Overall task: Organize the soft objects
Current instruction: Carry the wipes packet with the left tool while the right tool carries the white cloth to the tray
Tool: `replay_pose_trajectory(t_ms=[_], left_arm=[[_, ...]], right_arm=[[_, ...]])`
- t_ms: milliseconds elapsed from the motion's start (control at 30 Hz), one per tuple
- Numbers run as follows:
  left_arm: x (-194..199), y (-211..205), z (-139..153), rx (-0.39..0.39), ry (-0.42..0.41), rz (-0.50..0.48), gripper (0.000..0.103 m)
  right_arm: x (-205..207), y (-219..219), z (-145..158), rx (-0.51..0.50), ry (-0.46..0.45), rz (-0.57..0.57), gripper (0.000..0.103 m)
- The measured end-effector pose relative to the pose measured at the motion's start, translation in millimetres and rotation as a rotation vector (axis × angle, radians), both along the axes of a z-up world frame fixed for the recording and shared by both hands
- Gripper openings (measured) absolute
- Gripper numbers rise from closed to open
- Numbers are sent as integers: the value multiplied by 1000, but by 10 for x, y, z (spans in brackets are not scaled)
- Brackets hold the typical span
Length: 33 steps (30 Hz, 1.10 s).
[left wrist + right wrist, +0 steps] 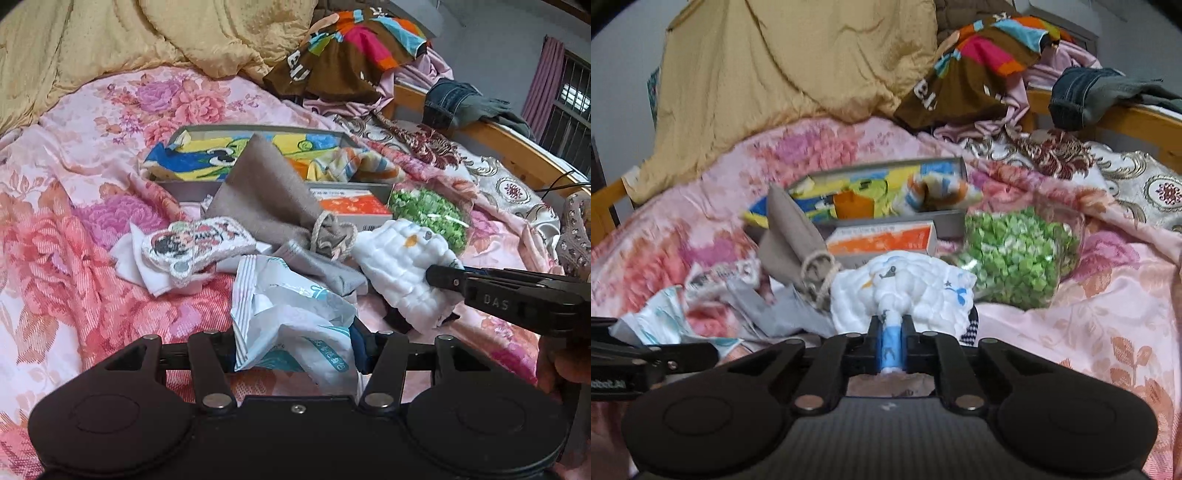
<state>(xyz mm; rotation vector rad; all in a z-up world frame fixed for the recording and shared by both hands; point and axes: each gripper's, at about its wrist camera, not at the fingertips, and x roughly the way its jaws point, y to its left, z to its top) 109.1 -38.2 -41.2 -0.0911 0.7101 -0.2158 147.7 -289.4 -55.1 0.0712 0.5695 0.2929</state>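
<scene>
White quilted cloth [905, 291] is bunching in your right tongs [891, 332], clenched on its blue edge, just before the grey box [354, 138] on the bed. Your left tongs [295, 354] are gripping a crinkled wrapper [291, 306]. Likely next: carrying the cloth over the box rim, then releasing.

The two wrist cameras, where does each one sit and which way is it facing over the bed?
Left wrist: rides on the left gripper, low over the bed, facing the gray box; its fingers pinch a white plastic bag; the right gripper enters from the right.
Right wrist: rides on the right gripper, facing the same box, shut on a white quilted cloth; the left gripper's tip shows at lower left.
Shared: box, quilted cloth, green bag, tan pouch.
</scene>
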Motion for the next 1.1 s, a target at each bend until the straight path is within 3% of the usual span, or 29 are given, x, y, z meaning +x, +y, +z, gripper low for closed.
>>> replay_pose_trajectory(t_ms=[300, 533, 1100], left_arm=[[10, -54, 171, -2, -44, -9, 56], [115, -91, 300, -13, -85, -14, 56], [670, -220, 556, -46, -169, -71, 56]], right_arm=[[-152, -24, 256, 71, -71, -5, 10], [-164, -26, 355, 72, -108, -10, 10], [184, -62, 658, 112, -177, -19, 10]])
